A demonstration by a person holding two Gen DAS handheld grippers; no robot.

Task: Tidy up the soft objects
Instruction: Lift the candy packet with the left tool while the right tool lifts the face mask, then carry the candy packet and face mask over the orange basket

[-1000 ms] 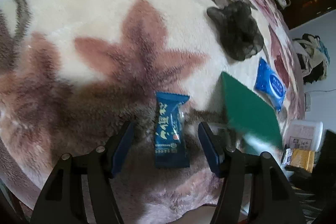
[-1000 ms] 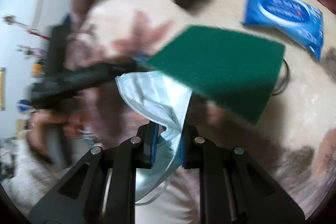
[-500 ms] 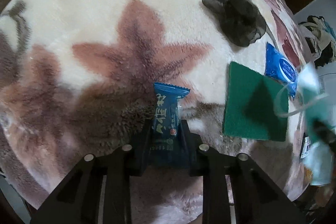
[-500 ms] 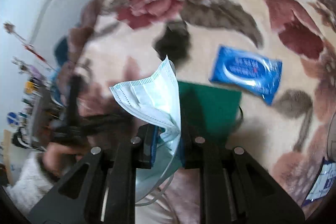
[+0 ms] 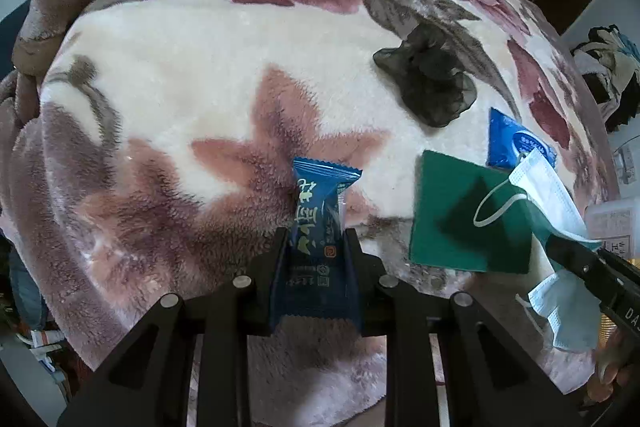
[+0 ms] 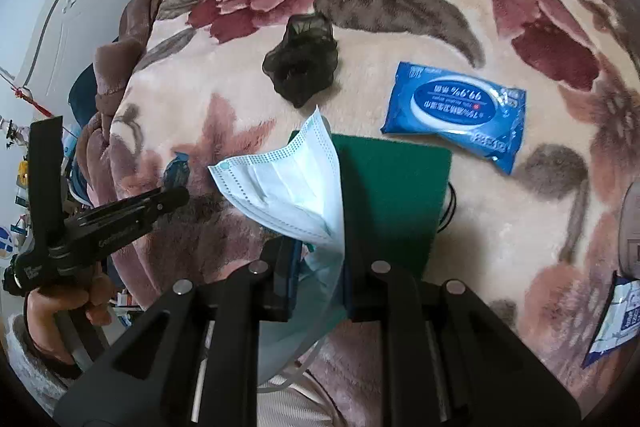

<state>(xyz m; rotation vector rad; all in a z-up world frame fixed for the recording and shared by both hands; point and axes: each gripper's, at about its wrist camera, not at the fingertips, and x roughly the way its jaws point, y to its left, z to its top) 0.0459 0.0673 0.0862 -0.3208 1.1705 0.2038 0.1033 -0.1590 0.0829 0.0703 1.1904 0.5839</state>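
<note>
In the left wrist view my left gripper is shut on a dark blue snack packet, held just above the floral fleece blanket. In the right wrist view my right gripper is shut on a pale blue face mask, which hangs over a green scouring pad lying flat on the blanket. Beyond the pad lie a black mesh scrunchie and a blue wet-wipes pack. The left gripper shows to the left of the mask, held by a hand.
A thin black hair-tie loop peeks out at the pad's right edge. A white and blue sachet lies at the blanket's right edge near a white plastic box. The blanket drops off at the near edge, and room clutter stands beyond it.
The left gripper closed on the snack packet and lifted it off the blanket. The right gripper rose with the mask, and the green pad that hung with it now lies flat.
</note>
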